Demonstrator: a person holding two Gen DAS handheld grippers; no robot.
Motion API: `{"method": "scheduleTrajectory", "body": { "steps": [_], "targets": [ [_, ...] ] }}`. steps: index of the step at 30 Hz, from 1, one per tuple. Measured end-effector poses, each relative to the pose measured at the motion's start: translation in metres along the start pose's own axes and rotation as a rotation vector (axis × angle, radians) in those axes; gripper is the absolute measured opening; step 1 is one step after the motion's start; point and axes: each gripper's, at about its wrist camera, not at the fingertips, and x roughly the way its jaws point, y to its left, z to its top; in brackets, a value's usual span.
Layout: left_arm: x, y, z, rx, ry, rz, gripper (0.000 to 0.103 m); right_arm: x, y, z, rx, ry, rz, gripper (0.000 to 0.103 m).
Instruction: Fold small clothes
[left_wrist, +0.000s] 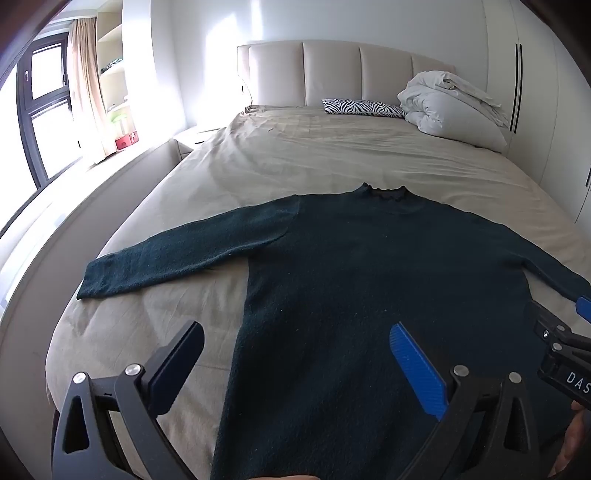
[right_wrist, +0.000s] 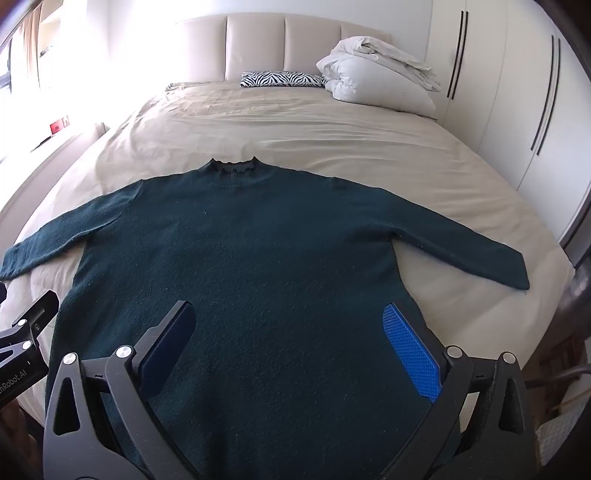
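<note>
1. A home bedroom: a wide bed (right_wrist: 295, 122) with beige sheet and padded headboard (right_wrist: 280, 40).
2. A white duvet (right_wrist: 376, 79) and a zebra-print pillow (right_wrist: 280, 79) lie at its head.
3. Built-in wardrobe doors (right_wrist: 517, 92), a curtained window (left_wrist: 48, 103) and wall shelves (left_wrist: 112, 66) surround it.

- My left gripper (left_wrist: 295, 363) and right gripper (right_wrist: 291, 339) are hovering with fingers spread wide over the sweater (right_wrist: 258, 240), nothing lying between them.
- The bare sheet (right_wrist: 295, 125) is stretching unblocked beyond the collar.
- The duvet (right_wrist: 376, 81) and zebra pillow (right_wrist: 280, 79) are crowding the headboard end.
- The wardrobe (right_wrist: 517, 92) is hemming my right side.
</note>
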Motion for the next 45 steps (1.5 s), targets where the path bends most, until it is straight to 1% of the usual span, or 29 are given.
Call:
{"method": "scheduleTrajectory", "body": {
  "steps": [2, 8, 13, 24, 29, 45],
  "targets": [
    [0.003, 0.002, -0.002, 0.0, 0.0, 0.003, 0.103, 0.002, 0.009, -0.006, 0.0, 0.0, 0.0, 0.103],
    [0.002, 0.004, -0.006, 0.0, 0.0, 0.002, 0.103, 0.001, 0.012, -0.008, -0.003, 0.003, 0.0, 0.103],
    [0.003, 0.003, -0.008, 0.001, 0.002, 0.001, 0.103, -0.001, 0.008, -0.009, -0.003, 0.004, 0.001, 0.103],
    [0.003, 0.003, -0.007, -0.001, 0.003, 0.001, 0.103, 0.003, 0.013, -0.01, -0.002, 0.01, 0.005, 0.103],
    [0.003, 0.006, -0.012, 0.0, 0.004, 0.0, 0.103, 0.004, 0.012, -0.01, 0.0, 0.012, 0.008, 0.103],
    [0.003, 0.005, -0.01, -0.001, 0.005, 0.0, 0.103, 0.006, 0.012, -0.011, 0.003, 0.023, 0.016, 0.103]
  ]
}}
